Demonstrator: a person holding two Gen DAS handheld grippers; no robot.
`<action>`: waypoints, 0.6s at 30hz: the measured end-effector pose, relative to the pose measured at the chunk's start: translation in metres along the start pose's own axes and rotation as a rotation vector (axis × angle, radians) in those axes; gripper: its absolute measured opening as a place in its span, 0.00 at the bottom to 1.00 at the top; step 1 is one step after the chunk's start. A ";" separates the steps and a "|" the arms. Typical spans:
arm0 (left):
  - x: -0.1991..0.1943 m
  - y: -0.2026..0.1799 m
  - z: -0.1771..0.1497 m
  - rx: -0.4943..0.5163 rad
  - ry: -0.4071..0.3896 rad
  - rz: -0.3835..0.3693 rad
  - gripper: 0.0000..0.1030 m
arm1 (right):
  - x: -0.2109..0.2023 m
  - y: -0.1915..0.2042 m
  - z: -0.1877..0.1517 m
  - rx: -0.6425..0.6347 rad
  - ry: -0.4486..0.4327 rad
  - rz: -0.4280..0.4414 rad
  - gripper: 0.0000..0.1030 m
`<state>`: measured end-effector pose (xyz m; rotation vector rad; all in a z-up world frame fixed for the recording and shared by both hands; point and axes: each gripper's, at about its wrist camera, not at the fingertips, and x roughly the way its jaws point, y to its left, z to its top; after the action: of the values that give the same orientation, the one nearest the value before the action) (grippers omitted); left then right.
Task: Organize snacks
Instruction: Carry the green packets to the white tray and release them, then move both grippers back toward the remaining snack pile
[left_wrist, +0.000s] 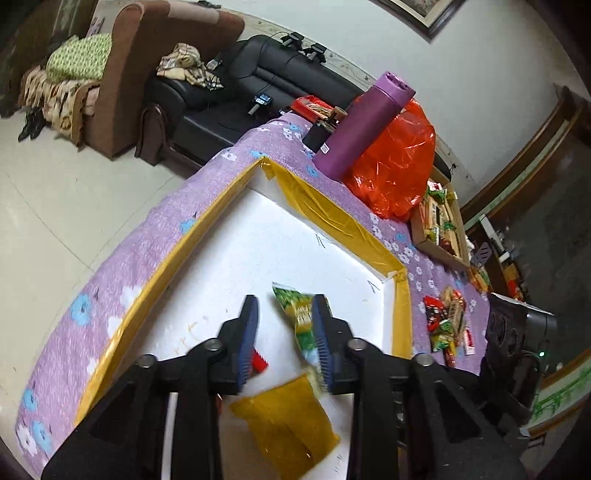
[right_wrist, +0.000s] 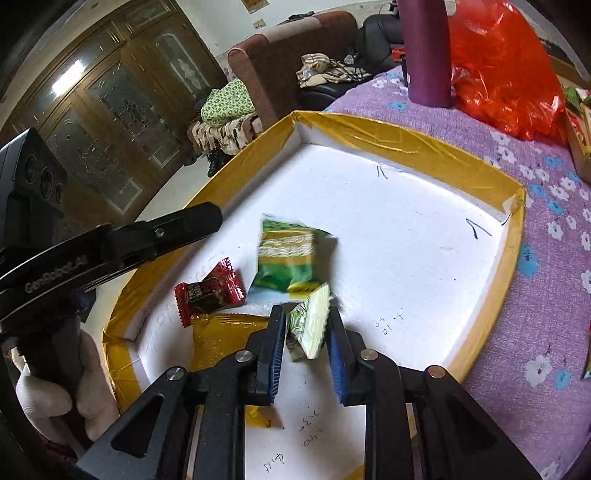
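A white foam tray (left_wrist: 236, 236) with a yellow taped rim lies on the purple flowered cloth; it also shows in the right wrist view (right_wrist: 424, 240). My left gripper (left_wrist: 286, 314) hangs open over it, a green snack packet (left_wrist: 297, 317) loose and blurred beside its right finger. A red packet (left_wrist: 258, 363) lies below. In the right wrist view the green packet (right_wrist: 291, 254) and the red packet (right_wrist: 210, 291) sit in the tray. My right gripper (right_wrist: 306, 321) holds a small white-green packet (right_wrist: 308, 328) between its fingers. The left gripper's arm (right_wrist: 122, 243) reaches in from the left.
A purple bottle (left_wrist: 365, 125) and a red plastic bag (left_wrist: 399, 166) stand behind the tray. A cardboard box of snacks (left_wrist: 441, 225) and a loose pile of packets (left_wrist: 448, 321) lie on the cloth to the right. Sofas stand beyond the table.
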<state>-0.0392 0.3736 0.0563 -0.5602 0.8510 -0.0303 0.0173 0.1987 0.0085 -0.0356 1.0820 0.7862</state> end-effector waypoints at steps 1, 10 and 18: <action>-0.005 0.000 -0.003 -0.016 -0.003 -0.015 0.36 | -0.004 0.000 -0.001 -0.006 -0.008 -0.002 0.24; -0.056 -0.008 -0.038 -0.125 -0.168 -0.299 0.47 | -0.061 -0.016 -0.025 -0.001 -0.138 -0.062 0.36; -0.062 -0.019 -0.055 -0.112 -0.144 -0.322 0.51 | -0.105 -0.075 -0.056 0.154 -0.260 -0.165 0.46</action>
<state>-0.1167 0.3471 0.0803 -0.7914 0.6188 -0.2344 -0.0069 0.0634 0.0395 0.1037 0.8771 0.5403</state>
